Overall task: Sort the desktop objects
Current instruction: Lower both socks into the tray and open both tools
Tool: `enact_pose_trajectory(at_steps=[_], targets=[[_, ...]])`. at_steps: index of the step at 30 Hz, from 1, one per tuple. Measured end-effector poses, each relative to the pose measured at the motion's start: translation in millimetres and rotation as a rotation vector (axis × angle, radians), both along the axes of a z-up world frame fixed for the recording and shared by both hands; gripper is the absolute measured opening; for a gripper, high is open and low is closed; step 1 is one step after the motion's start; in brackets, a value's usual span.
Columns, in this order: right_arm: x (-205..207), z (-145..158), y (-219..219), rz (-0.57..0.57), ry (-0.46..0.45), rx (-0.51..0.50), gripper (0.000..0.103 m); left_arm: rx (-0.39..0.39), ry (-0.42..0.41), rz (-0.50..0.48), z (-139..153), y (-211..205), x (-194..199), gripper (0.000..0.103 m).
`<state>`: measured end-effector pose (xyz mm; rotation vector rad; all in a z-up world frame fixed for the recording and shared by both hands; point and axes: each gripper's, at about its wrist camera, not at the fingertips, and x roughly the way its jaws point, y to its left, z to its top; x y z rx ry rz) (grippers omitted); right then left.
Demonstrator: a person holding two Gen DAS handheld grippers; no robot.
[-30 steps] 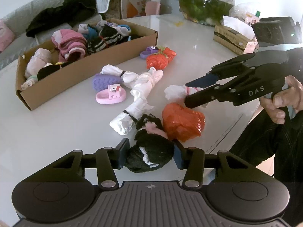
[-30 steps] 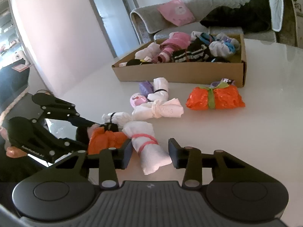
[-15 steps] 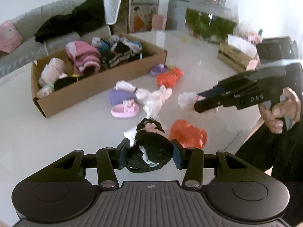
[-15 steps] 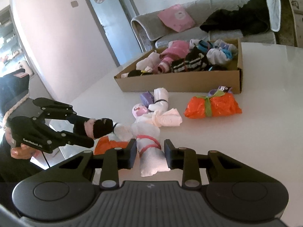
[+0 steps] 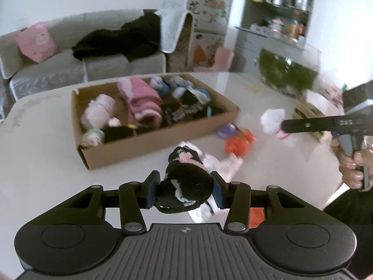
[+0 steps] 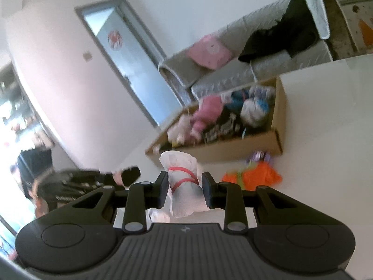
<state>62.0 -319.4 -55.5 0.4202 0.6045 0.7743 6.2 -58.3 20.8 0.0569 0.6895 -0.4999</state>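
With both hand-held grippers loaded, left (image 5: pixel 184 190) clamping black sock bundle (image 5: pixel 184 186), right (image 6: pixel 184 191) clamping white bundle (image 6: pixel 184 186), I see cardboard box (image 5: pixel 144 149) half-full; orange bundle (image 5: pixel 239 143) remains mid-frame on desk (image 5: pixel 42 163).

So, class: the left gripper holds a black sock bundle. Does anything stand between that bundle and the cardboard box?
Nothing visible does. Between the black sock bundle and the cardboard box lies only bare white table; the other bundles sit off to the right.

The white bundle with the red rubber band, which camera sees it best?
The right wrist view. There the white bundle sits big and close between the right gripper pads, and its red band is clear. In the left wrist view it is small, blurry and far off, at that gripper's tip.
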Motion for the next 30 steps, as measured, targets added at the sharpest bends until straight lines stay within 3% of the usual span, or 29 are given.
enact_pose_trajectory(at_steps=[6,14,20,30], targets=[[35,17,-15,-0.051,-0.004,0.089,0.028,-0.046,-0.013,0.094,24,13,36,0.054],[92,30,-4,-0.075,-0.018,0.143,0.028,-0.070,-0.049,0.206,52,19,98,0.054],[132,34,17,-0.057,-0.019,0.145,0.029,-0.091,-0.019,0.247,39,19,141,0.054],[161,16,35,-0.036,0.033,0.128,0.029,-0.081,0.051,0.306,13,13,190,0.054]])
